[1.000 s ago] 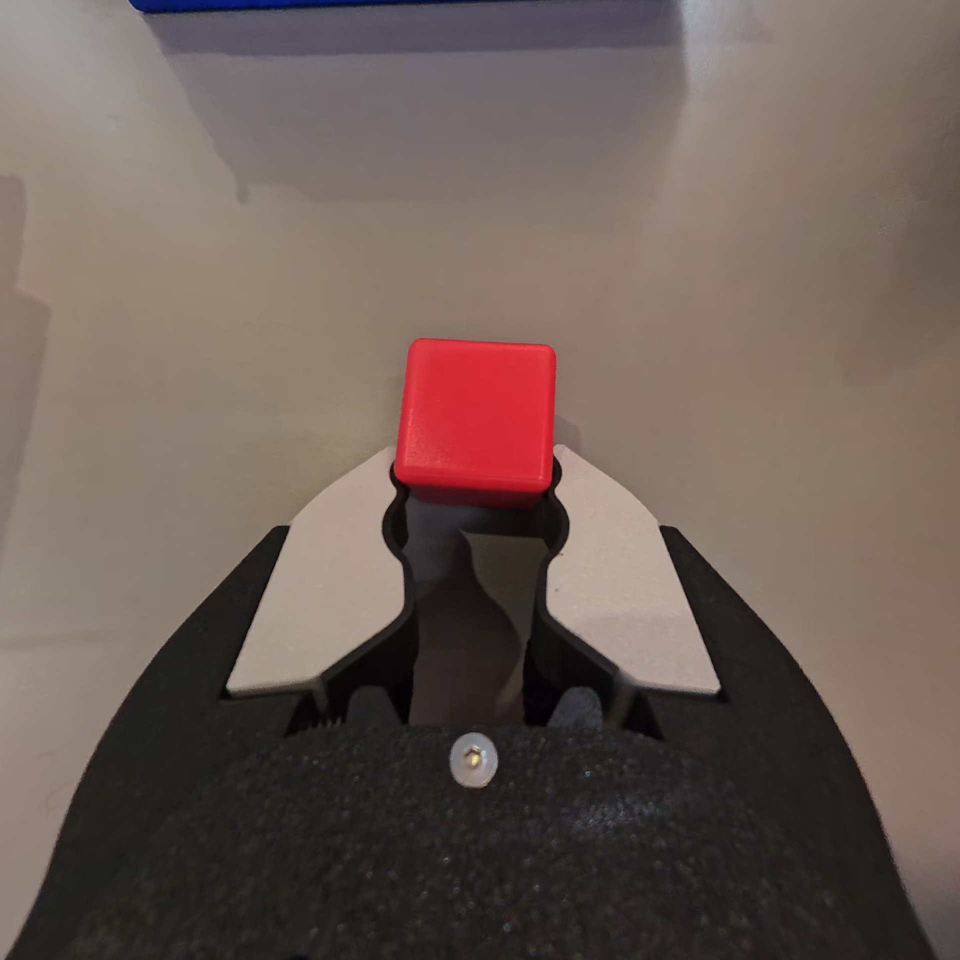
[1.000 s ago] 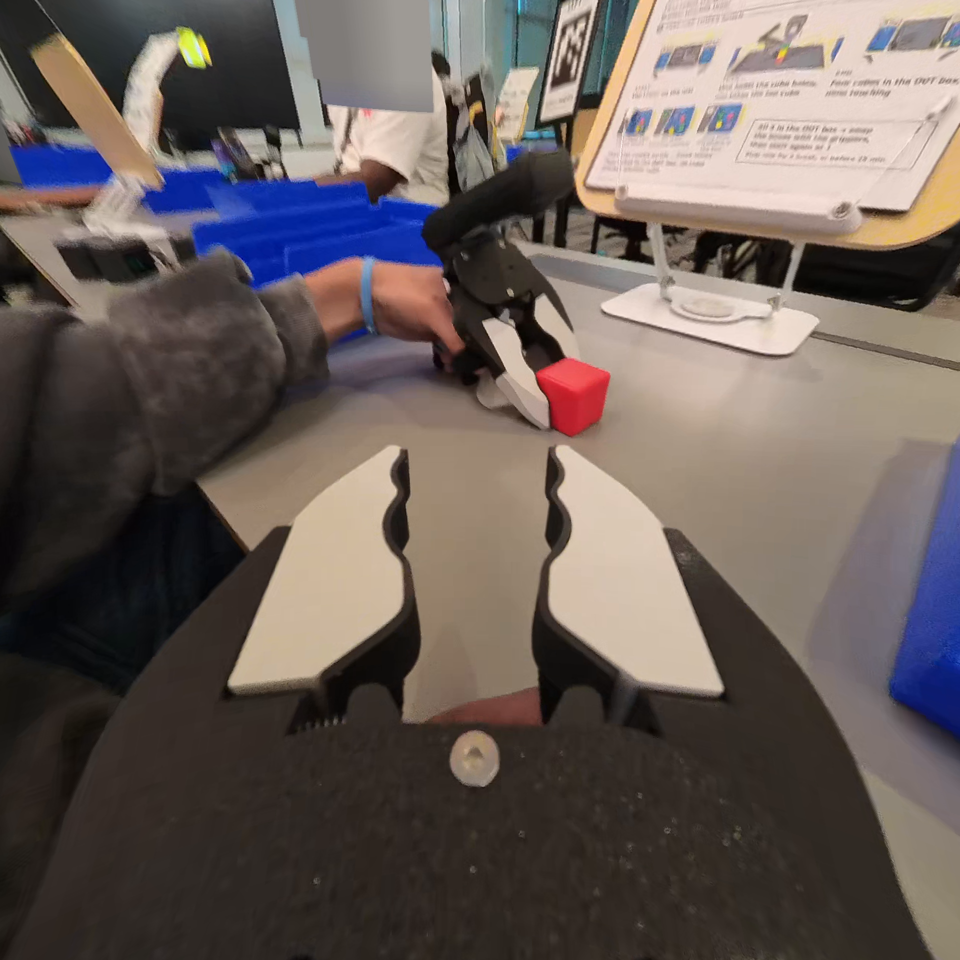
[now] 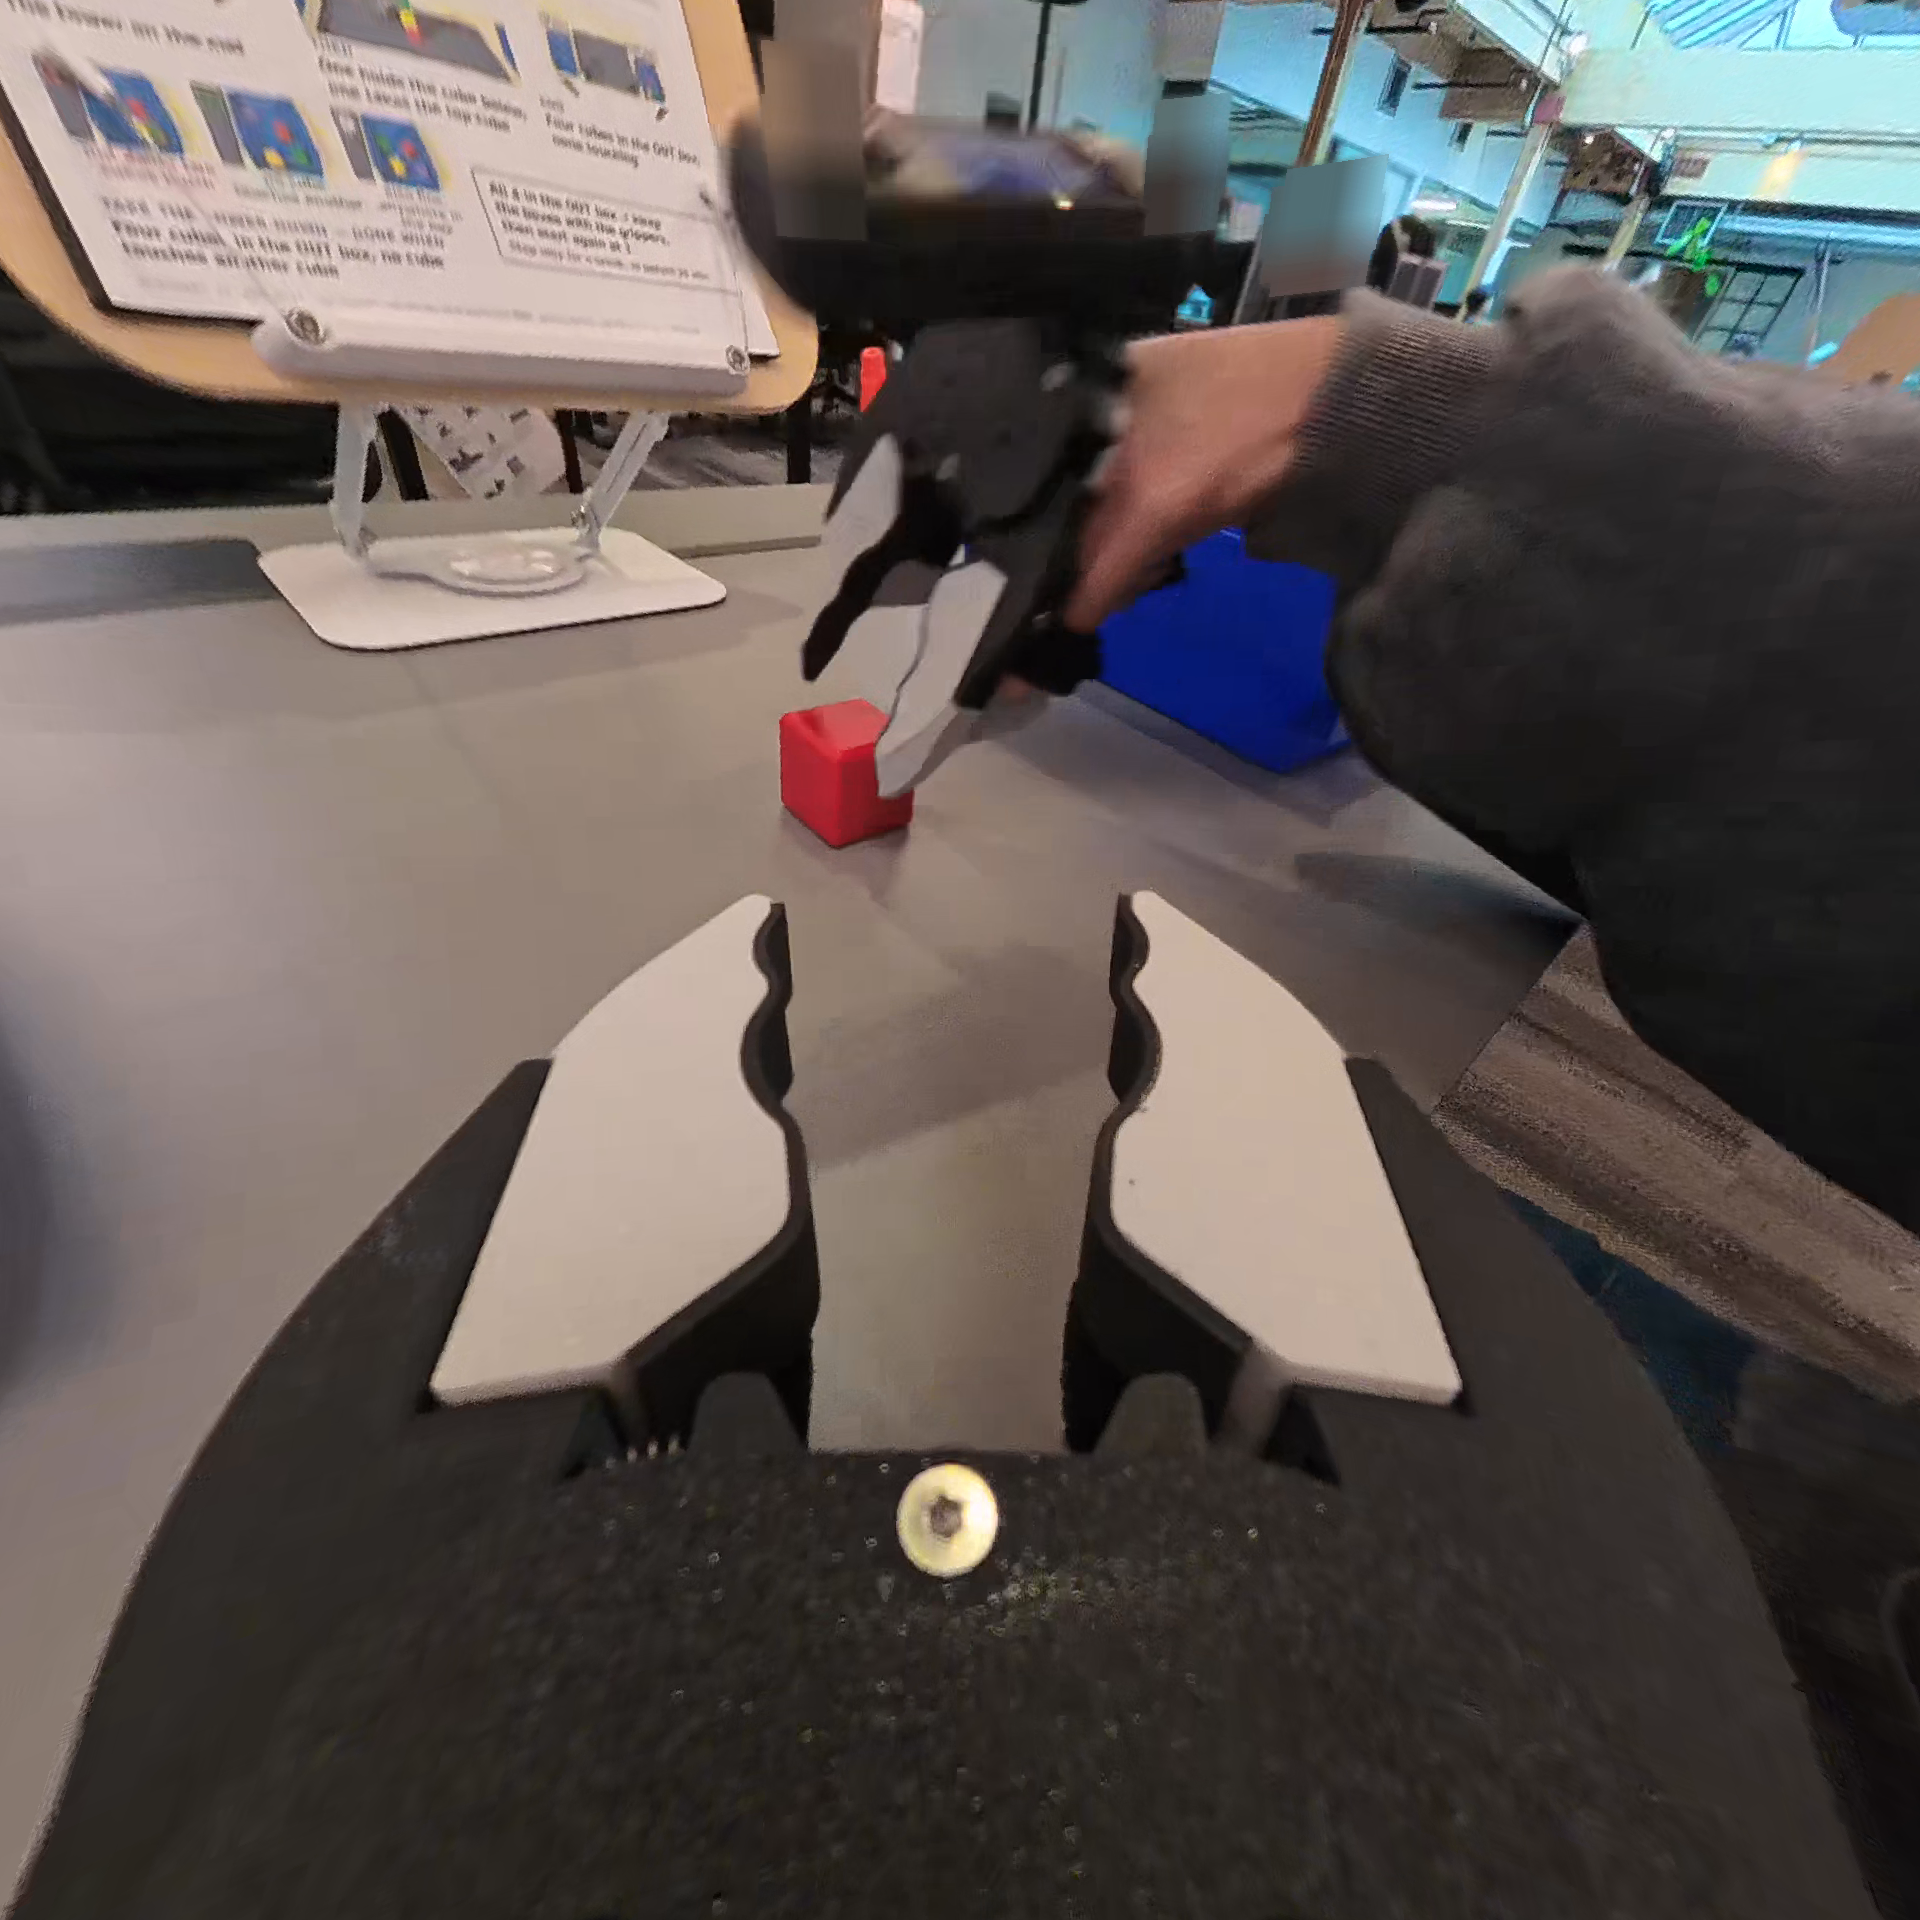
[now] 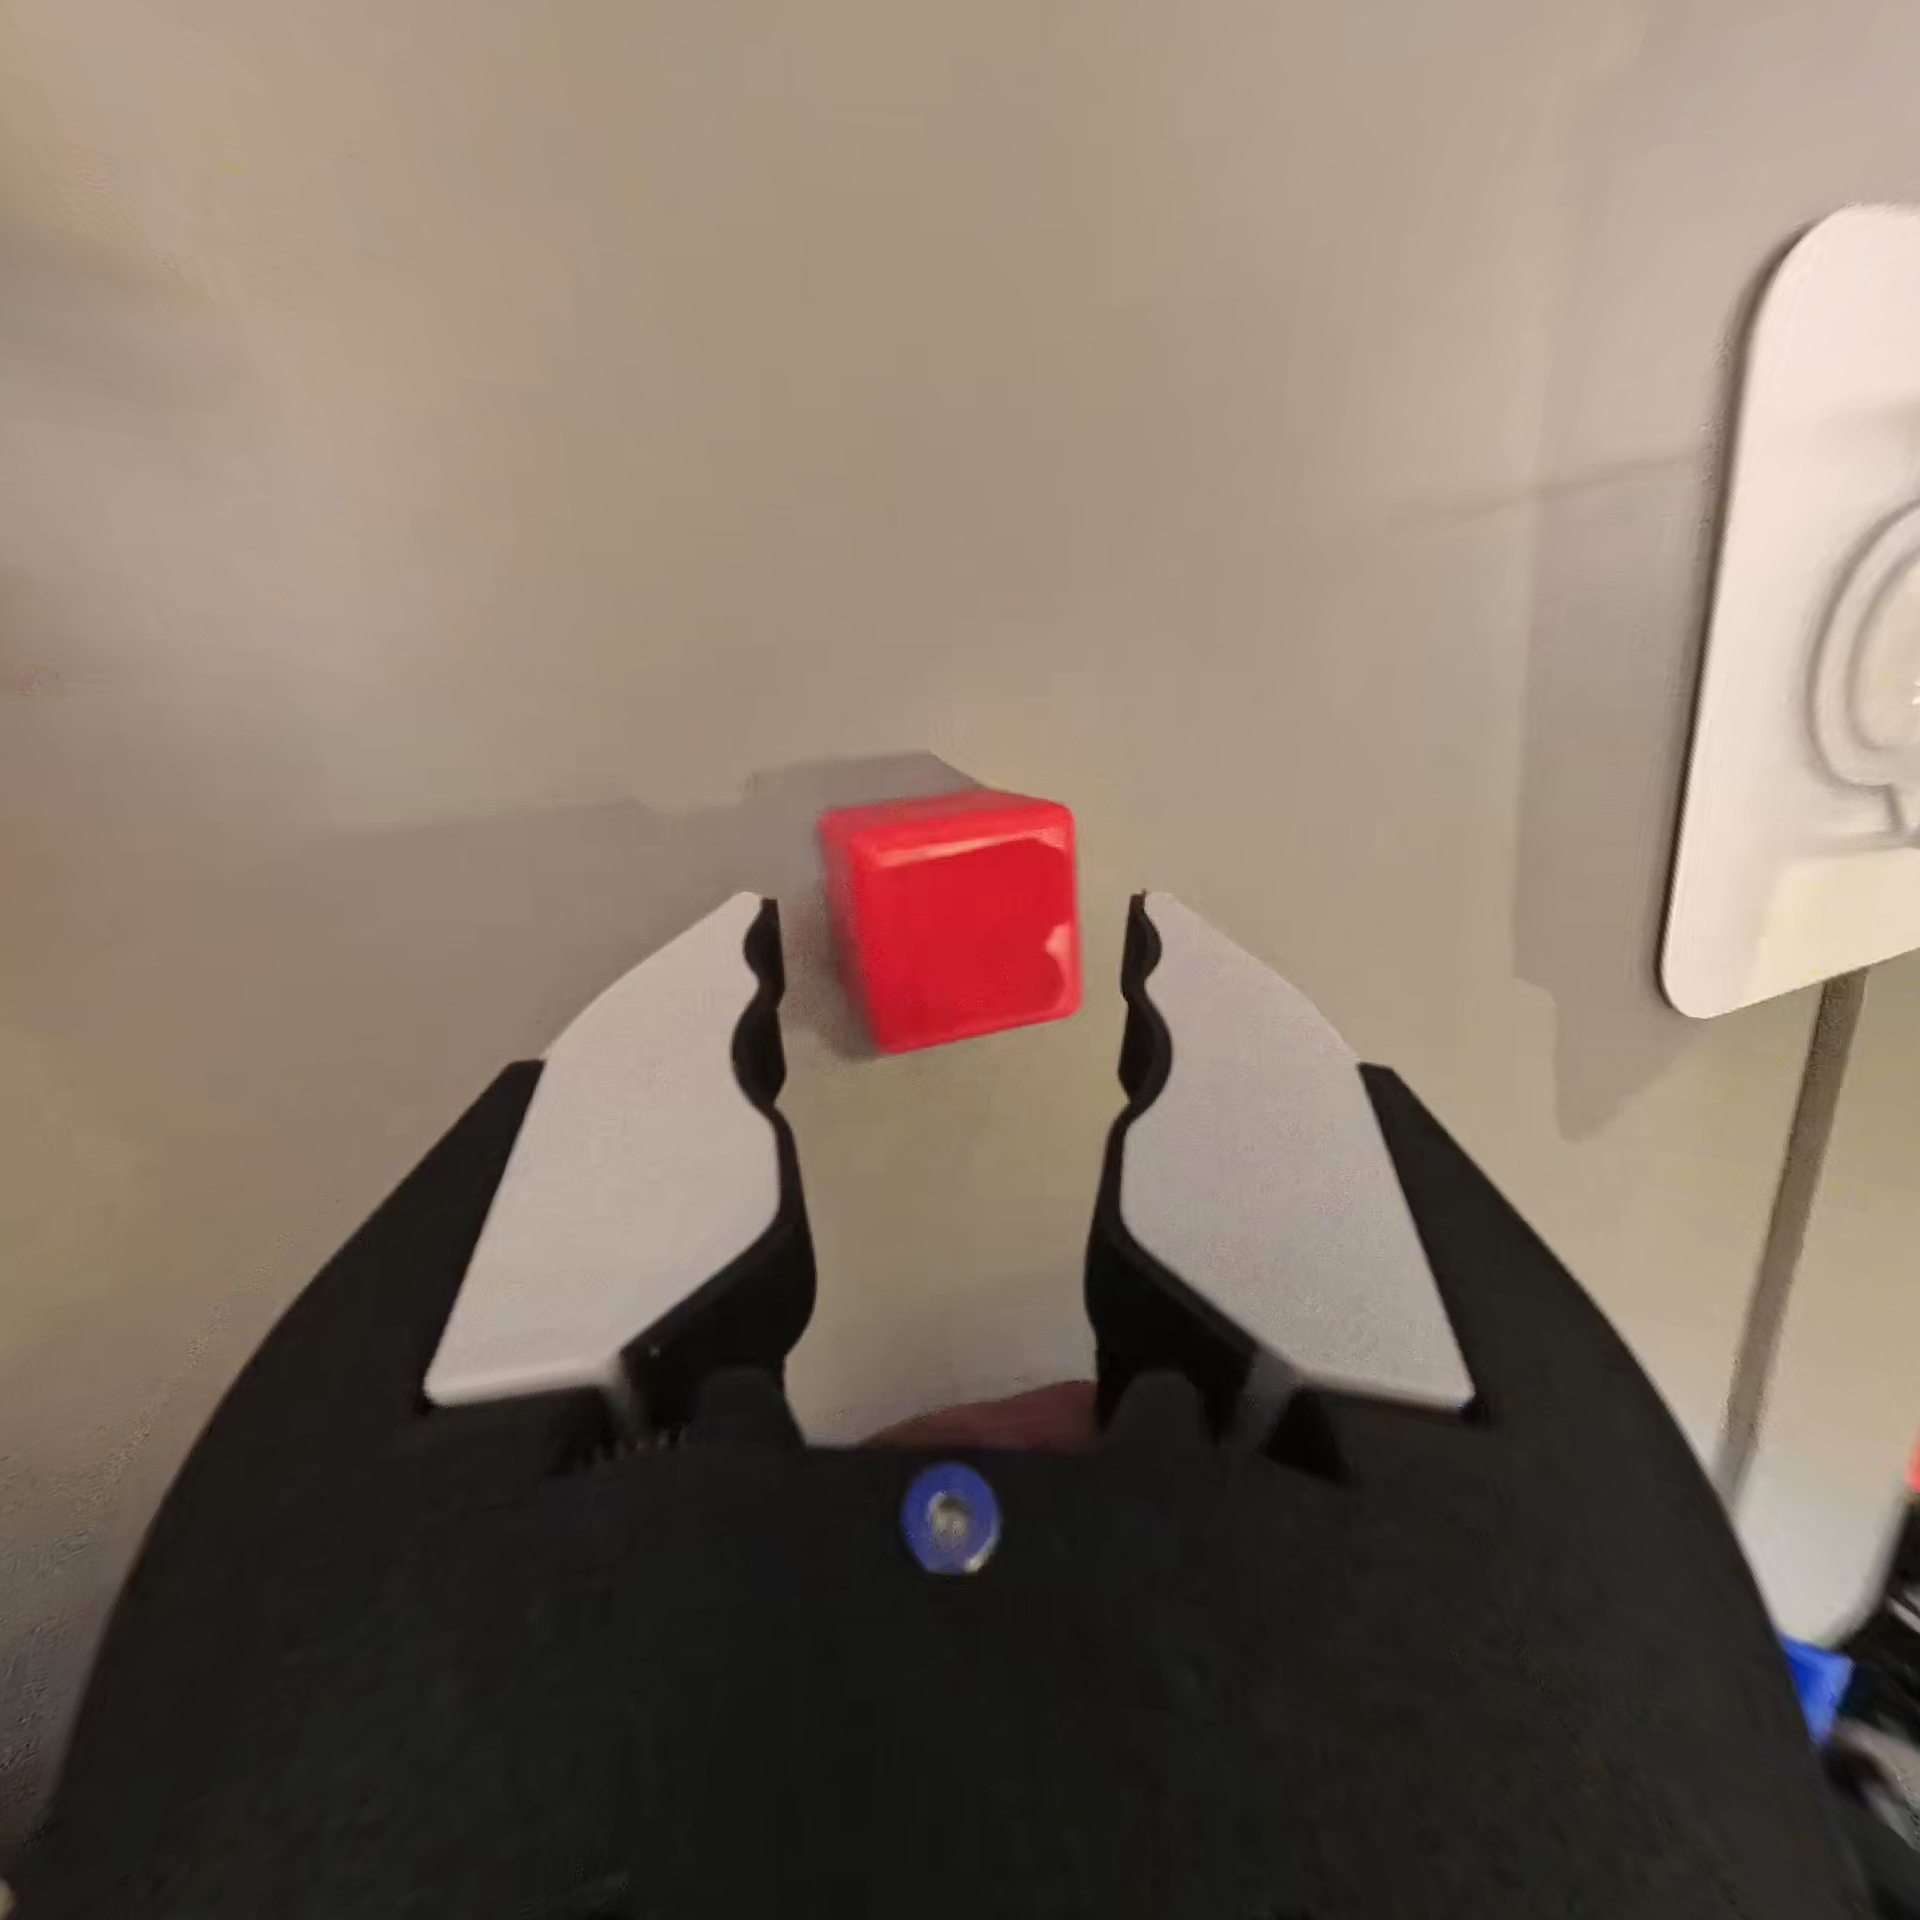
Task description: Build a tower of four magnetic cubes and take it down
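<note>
One red cube [image 3: 836,774] stands alone on the grey table [image 3: 364,883]. My left gripper [image 3: 951,914] is open and empty, low over the table, a short way back from the cube. My right gripper [image 3: 857,717] shows in the left wrist view, pointing down at the cube with one fingertip in front of its right face. In the right wrist view the right gripper [image 4: 951,909] is open, and the red cube [image 4: 951,935] lies between its fingertips without touching them. No other cubes are in view.
An instruction board on a white stand [image 3: 488,587] is at the back left; its base also shows in the right wrist view [image 4: 1818,623]. A blue bin [image 3: 1216,655] sits behind the right gripper. A grey sleeve [image 3: 1621,675] reaches in from the right.
My left gripper has let go of the red cube and drawn back, open. My right gripper has moved from farther off to just over the cube, still open.
</note>
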Tool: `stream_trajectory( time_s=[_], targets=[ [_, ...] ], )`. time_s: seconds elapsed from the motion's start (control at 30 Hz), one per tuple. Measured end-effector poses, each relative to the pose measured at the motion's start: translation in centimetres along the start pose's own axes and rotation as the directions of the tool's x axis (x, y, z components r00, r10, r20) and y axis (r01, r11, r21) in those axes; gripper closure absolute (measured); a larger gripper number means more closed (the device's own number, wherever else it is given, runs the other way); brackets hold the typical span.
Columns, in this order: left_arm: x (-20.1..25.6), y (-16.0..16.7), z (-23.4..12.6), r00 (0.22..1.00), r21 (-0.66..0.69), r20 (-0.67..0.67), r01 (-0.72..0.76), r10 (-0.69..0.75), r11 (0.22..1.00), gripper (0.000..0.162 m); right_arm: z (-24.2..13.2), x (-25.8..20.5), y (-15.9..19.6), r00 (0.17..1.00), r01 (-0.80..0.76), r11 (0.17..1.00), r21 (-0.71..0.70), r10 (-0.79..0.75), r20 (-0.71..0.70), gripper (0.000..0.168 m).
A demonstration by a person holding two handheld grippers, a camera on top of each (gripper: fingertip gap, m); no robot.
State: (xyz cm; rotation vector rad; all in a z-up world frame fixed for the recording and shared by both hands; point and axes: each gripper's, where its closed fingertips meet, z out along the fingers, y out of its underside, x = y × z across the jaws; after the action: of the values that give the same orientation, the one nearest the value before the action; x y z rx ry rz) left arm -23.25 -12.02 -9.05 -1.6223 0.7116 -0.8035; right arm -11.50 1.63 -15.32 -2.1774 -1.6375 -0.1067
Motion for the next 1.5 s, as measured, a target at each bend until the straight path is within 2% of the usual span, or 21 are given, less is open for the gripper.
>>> stream_trajectory(
  time_s=[0.07, 0.13, 0.2, 0.27, 0.33, 0.4, 0.47, 0.53, 0.63, 0.73, 0.87, 1.13, 1.27, 1.33, 1.37, 1.43, 1.5],
  targets=[
    [0.3, -0.2, -0.2, 1.0, 0.012, -0.019, -0.018, 0.018, 1.0, 0.104, 1.8, 0.1, 1.2, 0.996, 0.049, 0.992, -0.113, -0.04, 0.08, 0.107],
    [0.7, -0.3, -0.2, 0.999, 0.02, -0.05, -0.009, 0.01, 1.0, 0.104, 2.5, -0.2, 1.1, 0.991, 0.08, 0.991, -0.111, -0.067, 0.12, 0.117],
    [0.6, 0.1, -0.2, 0.999, 0.004, -0.054, -0.006, 0.006, 1.0, 0.104, 1.7, 0.0, 0.6, 0.995, 0.055, 0.996, -0.075, -0.048, 0.091, 0.117],
    [0.4, 0.4, -0.1, 0.999, -0.01, -0.054, -0.003, 0.002, 1.0, 0.104, -1.5, 1.2, 0.4, 0.999, 0.011, 1.0, -0.007, -0.011, -0.035, 0.117],
    [0.3, 0.5, -0.1, 0.998, -0.015, -0.061, 0.014, -0.015, 1.0, 0.104, -7.2, 2.4, 1.5, 0.983, -0.077, 0.993, 0.088, 0.09, -0.161, 0.117],
    [0.2, 0.4, -0.2, 0.997, -0.008, -0.066, 0.033, -0.033, 0.999, 0.104, -13.7, 4.1, 5.4, 0.928, -0.191, 0.969, 0.155, 0.23, -0.293, 0.117],
    [0.0, 0.4, -0.1, 0.996, -0.006, -0.073, 0.058, -0.058, 0.998, 0.104, -19.0, 5.7, 11.9, 0.825, -0.364, 0.913, 0.182, 0.407, -0.392, 0.117],
    [0.0, 0.5, 0.1, 0.992, -0.01, -0.085, 0.091, -0.091, 0.996, 0.103, -21.0, 6.4, 19.4, 0.724, -0.529, 0.837, 0.138, 0.53, -0.44, 0.117],
    [0.0, 0.5, 0.3, 0.988, -0.013, -0.093, 0.124, -0.124, 0.992, 0.103, -18.2, 4.9, 28.7, 0.649, -0.714, 0.7, -0.016, 0.653, -0.392, 0.117],
    [0.0, 0.6, 0.6, 0.991, -0.023, -0.081, 0.104, -0.106, 0.994, 0.103, -13.8, 2.8, 32.8, 0.616, -0.783, 0.608, -0.133, 0.726, -0.308, 0.117],
    [0.3, 0.7, 0.8, 0.994, -0.032, -0.073, 0.08, -0.083, 0.996, 0.103, -10.3, 1.8, 34.1, 0.6, -0.8, 0.56, -0.217, 0.758, -0.256, 0.117],
    [0.6, 1.2, 1.0, 0.995, -0.056, -0.079, 0.05, -0.055, 0.997, 0.103, -8.1, 1.2, 35.9, 0.596, -0.786, 0.494, -0.371, 0.765, -0.245, 0.117],
    [0.6, 1.3, 0.9, 0.996, -0.061, -0.08, 0.045, -0.049, 0.997, 0.103, -7.7, 1.4, 36.2, 0.587, -0.797, 0.495, -0.346, 0.768, -0.256, 0.116],
    [0.5, 1.3, 0.8, 0.996, -0.058, -0.075, 0.043, -0.047, 0.997, 0.103, -8.6, 1.7, 36.0, 0.595, -0.801, 0.517, -0.302, 0.742, -0.307, 0.104],
    [0.4, 1.2, 0.8, 0.996, -0.056, -0.071, 0.043, -0.046, 0.998, 0.103, -9.7, 2.0, 35.6, 0.597, -0.802, 0.538, -0.257, 0.723, -0.349, 0.103],
    [0.1, 1.1, 0.6, 0.997, -0.05, -0.06, 0.042, -0.045, 0.998, 0.103, -12.8, 3.0, 33.2, 0.559, -0.799, 0.598, -0.059, 0.704, -0.437, 0.104],
    [-0.3, 0.9, 0.5, 0.998, -0.042, -0.047, 0.043, -0.045, 0.998, 0.104, -16.1, 3.3, 28.5, 0.502, -0.716, 0.659, 0.231, 0.716, -0.486, 0.105]
  ],
)
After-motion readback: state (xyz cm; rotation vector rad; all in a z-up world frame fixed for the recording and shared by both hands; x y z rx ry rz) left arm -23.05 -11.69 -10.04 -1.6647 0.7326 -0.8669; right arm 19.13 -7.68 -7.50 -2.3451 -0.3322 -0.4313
